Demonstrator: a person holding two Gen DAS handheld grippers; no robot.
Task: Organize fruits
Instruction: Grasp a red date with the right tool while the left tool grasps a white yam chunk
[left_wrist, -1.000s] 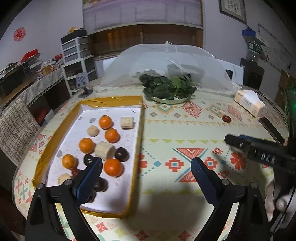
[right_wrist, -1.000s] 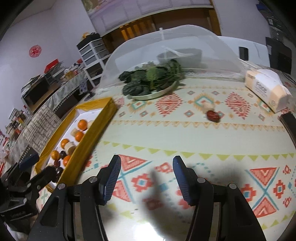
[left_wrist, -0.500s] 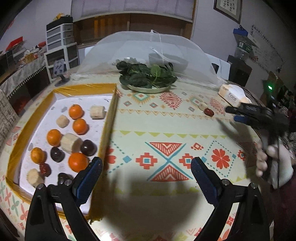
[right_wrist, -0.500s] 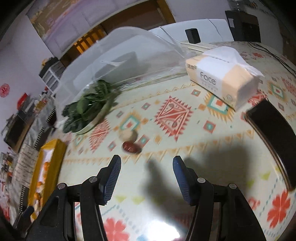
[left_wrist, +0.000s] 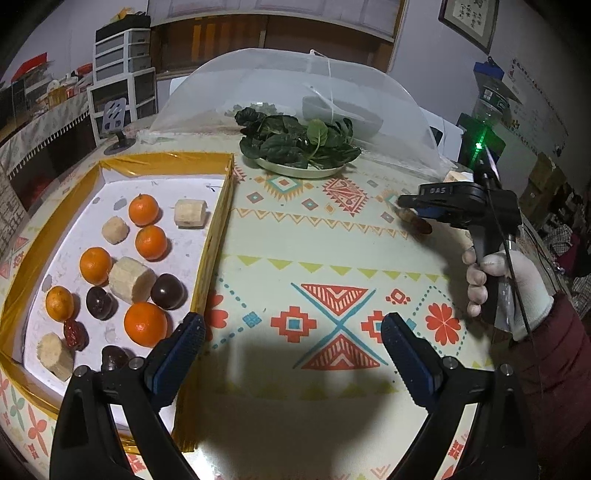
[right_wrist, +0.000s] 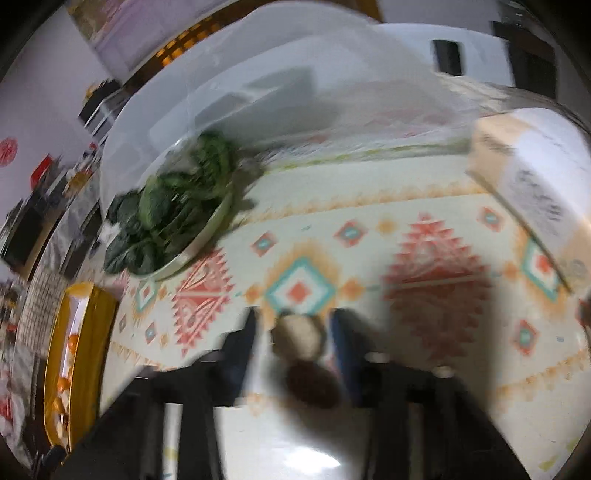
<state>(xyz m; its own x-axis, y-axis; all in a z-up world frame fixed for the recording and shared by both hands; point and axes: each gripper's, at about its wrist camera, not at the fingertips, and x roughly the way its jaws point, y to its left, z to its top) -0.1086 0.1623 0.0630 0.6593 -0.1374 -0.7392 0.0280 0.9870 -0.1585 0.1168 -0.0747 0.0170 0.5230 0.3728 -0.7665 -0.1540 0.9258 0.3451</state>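
A yellow-rimmed tray (left_wrist: 221, 221) at the left holds several oranges (left_wrist: 144, 324), pale banana pieces (left_wrist: 131, 280), dark plums (left_wrist: 168, 291) and red dates (left_wrist: 75, 332). My left gripper (left_wrist: 293, 339) hangs open over the bare cloth just right of the tray, with nothing in it. My right gripper (right_wrist: 295, 332), also seen from the left wrist (left_wrist: 404, 206), is down at the far right of the table. Its jaws are closing around a pale banana piece (right_wrist: 297, 338) and a red date (right_wrist: 312, 384). The view is blurred, and a gap still shows at the left finger.
A plate of leafy greens (left_wrist: 299, 147) stands at the back under a white mesh food cover (left_wrist: 295, 88). A tissue box (right_wrist: 532, 192) lies at the far right. A gloved hand (left_wrist: 498, 280) holds the right gripper. Drawer units (left_wrist: 123, 81) stand beyond the table.
My right gripper has swept across the table to the banana piece and date, dropped over them and narrowed its jaws. My left gripper has drifted a little to the right, off the tray.
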